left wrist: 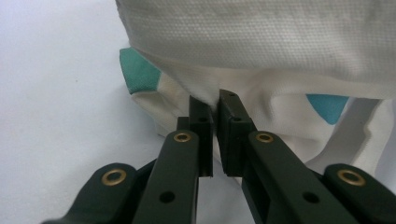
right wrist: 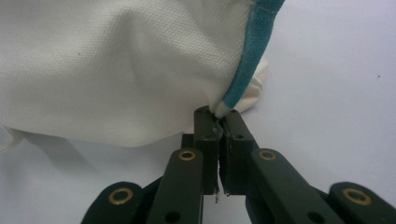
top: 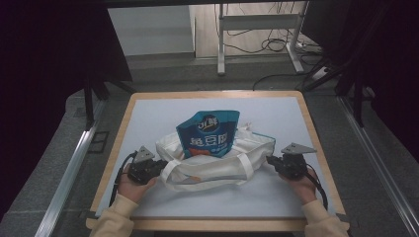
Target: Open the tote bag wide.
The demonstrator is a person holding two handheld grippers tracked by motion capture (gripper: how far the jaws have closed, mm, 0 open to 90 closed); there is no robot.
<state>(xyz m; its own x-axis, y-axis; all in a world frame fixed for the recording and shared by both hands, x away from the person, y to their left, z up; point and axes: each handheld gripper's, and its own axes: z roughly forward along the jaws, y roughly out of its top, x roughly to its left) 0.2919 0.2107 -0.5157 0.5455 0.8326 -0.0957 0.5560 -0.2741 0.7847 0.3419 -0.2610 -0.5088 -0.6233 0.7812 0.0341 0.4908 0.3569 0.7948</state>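
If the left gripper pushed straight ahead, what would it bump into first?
The white tote bag: the left gripper already has its fingers pinched on the bag's cloth. Behind that, probably the blue snack pouch, though depth is unclear.

We see a pale surface (top: pixel 163 113) with a light wooden rim. Beyond its far edge stand the white legs of a desk frame (top: pixel 221 44), with black cables (top: pixel 276 44) on the floor at far right. Metal rails (top: pixel 69 168) run along both sides.
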